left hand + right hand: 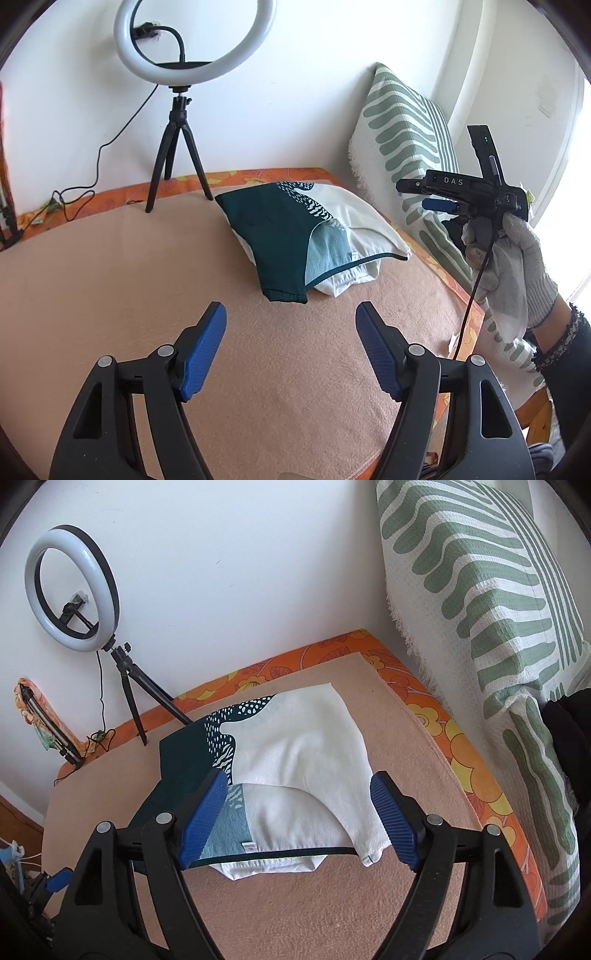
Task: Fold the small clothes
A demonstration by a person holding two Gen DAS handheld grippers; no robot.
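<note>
From the left wrist view, the left claw (291,350) is standing wide, its blue ribbed pads apart and gripping nothing, hovering above a peach-coloured fleece blanket (110,288) that is covering a bed. A small folded garment of dark green, pale teal and white woven cloth (306,236) is lying on the blanket just beyond the claw, toward the far right. It is sitting as a loose, slightly puffed bundle, with a white layer poking out from under its near edge. At the right, a hand in a grey knitted glove (506,269) is holding the right claw (424,195) up in the air, clear of the garment. A white ring light on a black tripod (192,40) is standing at the far left, and a cushion with a green-and-white leaf pattern (402,136) is leaning against the wall at the far right.

From the right wrist view, the right claw (297,816) is also gaping wide and empty, hanging over the garment (295,746) without touching it. A thin dark hem is running along its near edge.

Judging by its drape, the cloth is looking light, soft and limp, likely to slide and unfold if lifted by one layer. Pinching all layers together at the near corners, one claw on each, is seeming the safest hold.
</note>
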